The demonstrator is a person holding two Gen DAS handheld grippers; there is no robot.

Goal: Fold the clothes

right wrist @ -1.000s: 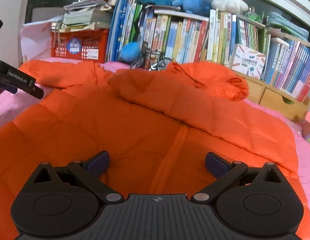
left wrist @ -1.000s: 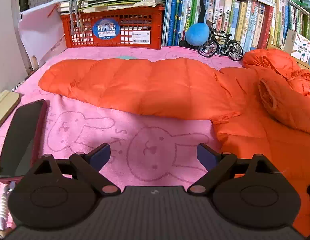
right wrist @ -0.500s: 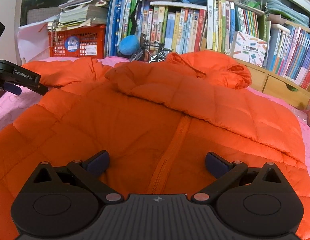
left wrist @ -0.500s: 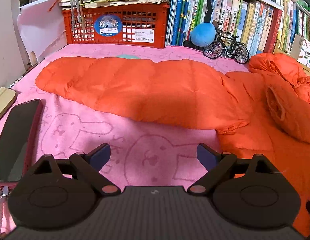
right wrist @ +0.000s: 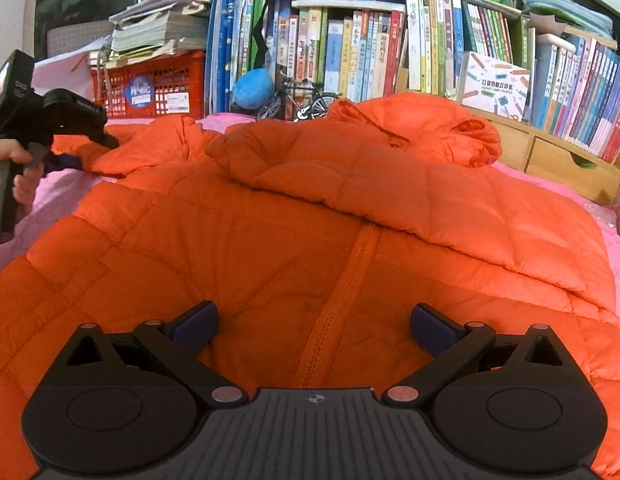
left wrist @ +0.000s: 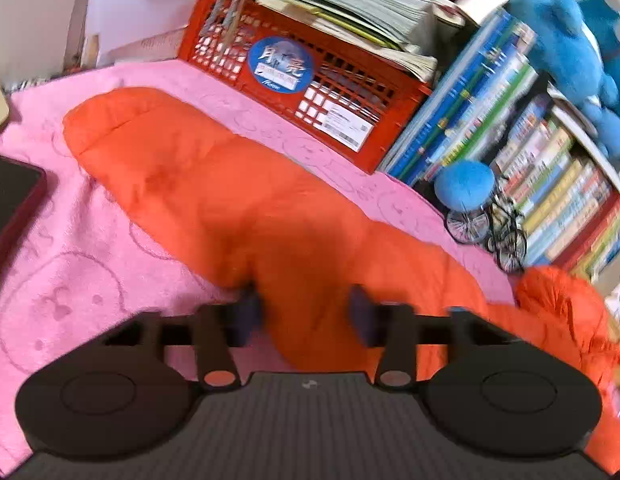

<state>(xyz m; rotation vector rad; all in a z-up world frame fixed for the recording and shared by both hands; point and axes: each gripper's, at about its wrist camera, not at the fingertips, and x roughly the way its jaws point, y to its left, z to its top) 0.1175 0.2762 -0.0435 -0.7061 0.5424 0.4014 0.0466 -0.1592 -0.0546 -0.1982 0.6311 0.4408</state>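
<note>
**Left gripper on sleeve, right gripper over jacket front**

Orange puffer jacket point(right wrist: 350, 232) lies zipper-up on the pink blanket point(left wrist: 69, 280). Landmark: red crate point(left wrist: 310, 80) at the blanket's far edge.

Left sleeve point(left wrist: 197, 184) stretches flat along the blanket in front of the crate, cuff pointing away from the jacket body. Left gripper point(left wrist: 303, 312) straddles this sleeve near its shoulder end, fabric bunched between the narrowed fingers; the view is blurred, so I cannot tell whether the grasp is firm.

Right gripper point(right wrist: 314, 326) hangs over the zipper point(right wrist: 338, 304), well right of the crate, fingers spread wide, holding nothing. Right sleeve point(right wrist: 390, 184) lies folded across the chest.
</note>
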